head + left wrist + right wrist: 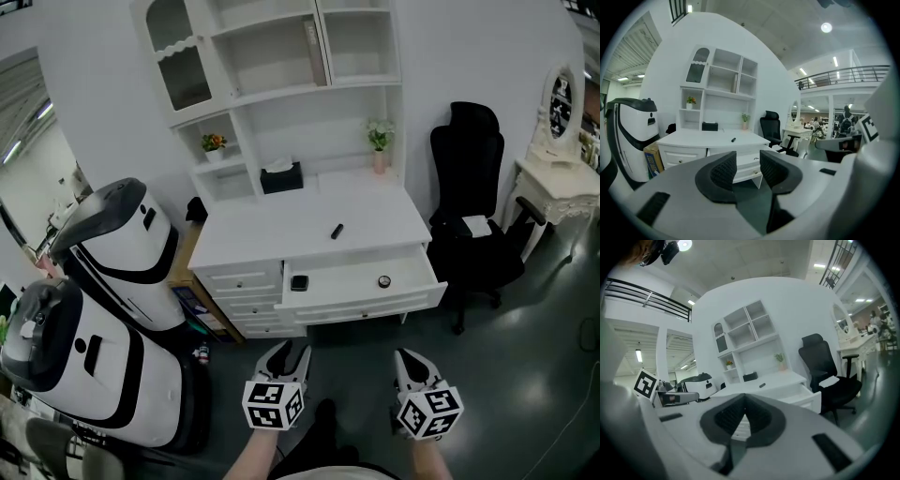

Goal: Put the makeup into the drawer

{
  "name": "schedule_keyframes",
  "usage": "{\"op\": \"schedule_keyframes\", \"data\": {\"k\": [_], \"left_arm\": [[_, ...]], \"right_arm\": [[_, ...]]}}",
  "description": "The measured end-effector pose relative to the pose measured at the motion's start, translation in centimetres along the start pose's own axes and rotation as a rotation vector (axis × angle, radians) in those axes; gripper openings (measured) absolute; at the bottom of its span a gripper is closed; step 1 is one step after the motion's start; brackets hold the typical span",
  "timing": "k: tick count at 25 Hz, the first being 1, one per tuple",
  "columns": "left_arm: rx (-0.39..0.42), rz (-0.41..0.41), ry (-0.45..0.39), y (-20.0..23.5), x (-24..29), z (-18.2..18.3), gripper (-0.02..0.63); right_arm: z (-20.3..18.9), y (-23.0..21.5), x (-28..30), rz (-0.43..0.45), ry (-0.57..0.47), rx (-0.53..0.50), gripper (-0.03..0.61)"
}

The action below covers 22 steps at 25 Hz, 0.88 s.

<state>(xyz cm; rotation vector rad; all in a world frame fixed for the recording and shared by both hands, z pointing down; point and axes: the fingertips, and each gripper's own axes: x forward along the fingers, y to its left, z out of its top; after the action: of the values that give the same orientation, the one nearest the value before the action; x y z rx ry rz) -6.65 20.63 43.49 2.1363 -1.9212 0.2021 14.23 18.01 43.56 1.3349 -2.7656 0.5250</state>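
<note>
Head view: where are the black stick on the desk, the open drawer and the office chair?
black stick [337, 231], head view, its middle.
open drawer [343, 277], head view, bare floor inside.
office chair [466, 164], head view, backrest.

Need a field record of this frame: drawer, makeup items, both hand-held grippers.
drawer: pulled open
in drawer: black square item at left end; small round item toward right
on desk: small dark stick-shaped item, not yet in drawer
left hand-held gripper: jaws apart, nothing between them, short of the desk
right hand-held gripper: jaws together, empty
nearby: black chair right of desk
</note>
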Motion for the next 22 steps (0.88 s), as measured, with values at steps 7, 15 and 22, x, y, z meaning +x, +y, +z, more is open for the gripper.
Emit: {"op": "schedule_keyframes", "data": {"k": [7,15,22], "left_arm": [[0.006,-0.01,0.006,1.2,3.6,0.9,0.163],[0.003,-0.036,0.013,3.7,11.3,2.3,0.172],[0.011,-0.047,0.016,7.0,18.5,5.0,0.174]], "right_arm": [[0.6,-1.4,2.8,-0.015,-0.003,0.014,0.003],[1.9,-4.6,8.5,-0.057,-0.003,0.023,0.003],[4.3,-6.5,15.3,-0.071,-0.003,0.03,0.003]]}}
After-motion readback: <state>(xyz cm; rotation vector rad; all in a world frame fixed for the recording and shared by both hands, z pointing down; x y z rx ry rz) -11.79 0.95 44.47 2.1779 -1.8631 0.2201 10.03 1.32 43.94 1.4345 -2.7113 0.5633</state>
